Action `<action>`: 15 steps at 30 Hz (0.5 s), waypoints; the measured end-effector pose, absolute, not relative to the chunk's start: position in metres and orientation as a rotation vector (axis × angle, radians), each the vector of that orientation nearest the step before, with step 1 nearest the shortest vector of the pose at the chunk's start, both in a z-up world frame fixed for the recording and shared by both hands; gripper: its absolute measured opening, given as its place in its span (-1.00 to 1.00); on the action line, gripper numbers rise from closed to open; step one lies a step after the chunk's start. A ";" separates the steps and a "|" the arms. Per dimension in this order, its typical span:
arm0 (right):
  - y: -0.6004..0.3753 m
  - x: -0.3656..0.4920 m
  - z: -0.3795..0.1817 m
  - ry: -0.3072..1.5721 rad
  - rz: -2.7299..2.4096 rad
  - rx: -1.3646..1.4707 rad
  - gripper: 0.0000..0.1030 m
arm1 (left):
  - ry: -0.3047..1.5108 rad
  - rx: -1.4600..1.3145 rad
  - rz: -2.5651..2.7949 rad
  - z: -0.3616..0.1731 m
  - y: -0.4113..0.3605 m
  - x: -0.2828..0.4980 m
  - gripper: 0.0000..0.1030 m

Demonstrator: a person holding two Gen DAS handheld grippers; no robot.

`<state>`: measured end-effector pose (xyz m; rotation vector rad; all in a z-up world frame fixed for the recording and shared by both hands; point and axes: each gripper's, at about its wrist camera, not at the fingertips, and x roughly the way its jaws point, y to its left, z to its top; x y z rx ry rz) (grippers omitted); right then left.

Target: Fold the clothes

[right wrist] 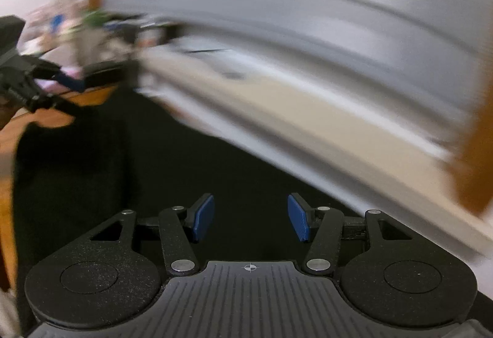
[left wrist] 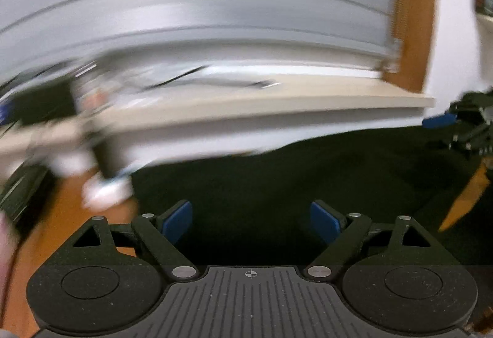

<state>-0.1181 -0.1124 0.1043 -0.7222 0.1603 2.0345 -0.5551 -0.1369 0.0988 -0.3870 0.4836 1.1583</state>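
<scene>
A dark garment [left wrist: 277, 171] lies spread over the orange-brown bench [left wrist: 462, 199], below both grippers. The left gripper [left wrist: 251, 222] has its blue fingers [left wrist: 177, 222] wide apart, empty. The right gripper [right wrist: 251, 217] is likewise parted, holding nothing. Background is motion-blurred.

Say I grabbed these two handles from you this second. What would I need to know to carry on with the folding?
Left claw: open, holding nothing, over the dark cloth.
Right claw: open, also empty, over the same dark cloth.
The cloth lies spread on an orange-brown wooden surface, with a pale ledge beyond it.
Both views are blurred by motion, so the kind of garment and any folds already made cannot be told.
Left to do: as far as can be seen, all of the folding. Neither claw grips an edge yet, so probably start by pinching one.
</scene>
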 end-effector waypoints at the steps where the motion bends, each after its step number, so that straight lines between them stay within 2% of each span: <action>1: -0.106 -0.144 0.098 0.167 2.074 -0.739 0.03 | 0.474 -0.408 1.191 0.095 -0.144 -0.575 0.68; 9: -0.092 -0.323 0.071 0.175 2.344 -0.817 0.03 | 0.401 -0.482 1.246 0.070 -0.181 -0.634 0.68; 15: -0.125 -0.390 0.066 0.128 2.481 -0.872 0.03 | 0.346 -0.536 1.284 0.051 -0.209 -0.678 0.68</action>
